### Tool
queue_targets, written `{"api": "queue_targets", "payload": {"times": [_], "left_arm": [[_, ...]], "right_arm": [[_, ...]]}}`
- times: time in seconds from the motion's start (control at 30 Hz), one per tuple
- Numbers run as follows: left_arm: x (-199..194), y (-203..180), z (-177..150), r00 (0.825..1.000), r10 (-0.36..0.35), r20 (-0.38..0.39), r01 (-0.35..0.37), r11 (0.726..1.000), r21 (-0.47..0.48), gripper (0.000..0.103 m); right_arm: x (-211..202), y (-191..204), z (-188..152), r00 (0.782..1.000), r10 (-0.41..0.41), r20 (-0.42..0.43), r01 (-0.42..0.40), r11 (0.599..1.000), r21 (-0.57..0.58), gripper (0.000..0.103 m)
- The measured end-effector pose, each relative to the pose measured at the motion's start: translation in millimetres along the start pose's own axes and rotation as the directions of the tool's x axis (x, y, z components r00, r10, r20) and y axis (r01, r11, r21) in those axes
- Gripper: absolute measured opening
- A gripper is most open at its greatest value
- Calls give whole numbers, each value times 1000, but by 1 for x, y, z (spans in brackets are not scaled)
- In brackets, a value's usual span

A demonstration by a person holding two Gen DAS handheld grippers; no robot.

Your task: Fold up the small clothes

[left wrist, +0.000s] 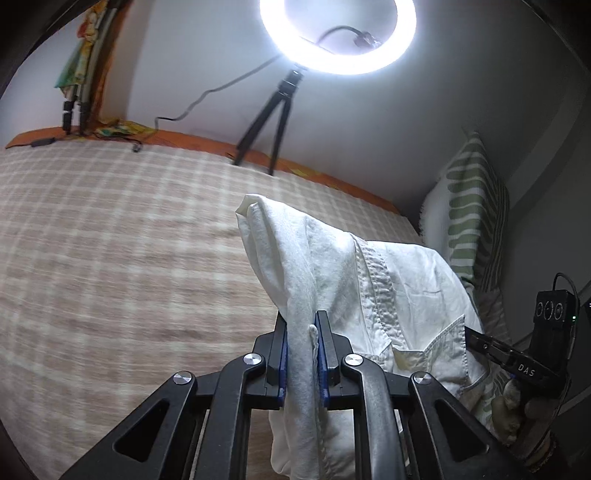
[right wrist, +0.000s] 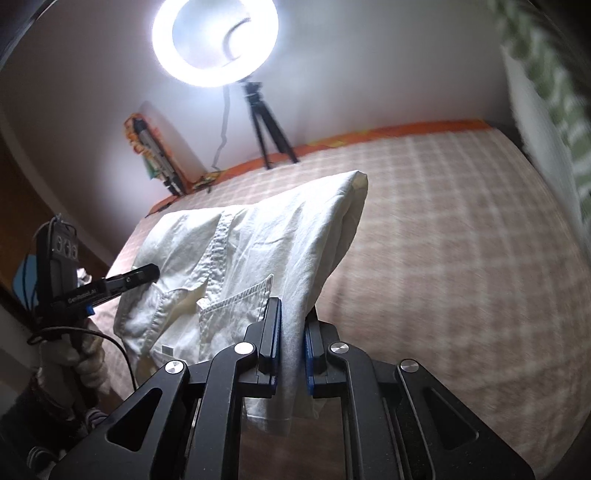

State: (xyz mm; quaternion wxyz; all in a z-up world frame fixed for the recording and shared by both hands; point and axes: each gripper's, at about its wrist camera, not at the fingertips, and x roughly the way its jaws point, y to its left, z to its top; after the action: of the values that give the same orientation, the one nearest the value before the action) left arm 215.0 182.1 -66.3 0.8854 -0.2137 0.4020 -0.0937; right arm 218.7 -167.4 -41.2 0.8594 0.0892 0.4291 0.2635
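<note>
A small white garment (left wrist: 388,280) with stitched seams and pockets hangs lifted above the checked bedspread (left wrist: 110,258). My left gripper (left wrist: 302,325) is shut on one bunched edge of it, the cloth pinched between the blue pads. In the right wrist view the same white garment (right wrist: 258,240) stretches away to the left, and my right gripper (right wrist: 291,314) is shut on its other edge. Each view shows the opposite gripper at the garment's far side: the right gripper (left wrist: 480,338) and the left gripper (right wrist: 147,275). The garment's lower part drapes behind the fingers.
A lit ring light (left wrist: 338,35) on a black tripod (left wrist: 273,122) stands at the bed's far edge, with a cable trailing left. A green-striped pillow (left wrist: 469,221) leans at the right. An orange sheet edge (right wrist: 388,136) borders the bedspread (right wrist: 461,258).
</note>
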Motion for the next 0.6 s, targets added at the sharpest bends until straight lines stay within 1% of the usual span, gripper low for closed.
{"api": "queue_targets", "payload": {"times": [0.2, 0.3, 0.43, 0.6], "left_arm": [[-37, 47, 18, 997, 69, 36, -69, 998, 11, 10], [-53, 75, 29, 993, 102, 59, -101, 995, -6, 10], [-69, 117, 44, 984, 159, 82, -158, 987, -20, 10], [-87, 162, 62, 971, 212, 109, -210, 977, -33, 10]], "right_arm": [[34, 53, 13, 1000, 24, 2, -24, 999, -49, 9], [58, 81, 21, 999, 36, -9, -36, 997, -72, 9], [89, 122, 34, 998, 61, -22, -64, 991, -120, 9], [134, 171, 50, 995, 88, -39, -93, 982, -167, 9]]}}
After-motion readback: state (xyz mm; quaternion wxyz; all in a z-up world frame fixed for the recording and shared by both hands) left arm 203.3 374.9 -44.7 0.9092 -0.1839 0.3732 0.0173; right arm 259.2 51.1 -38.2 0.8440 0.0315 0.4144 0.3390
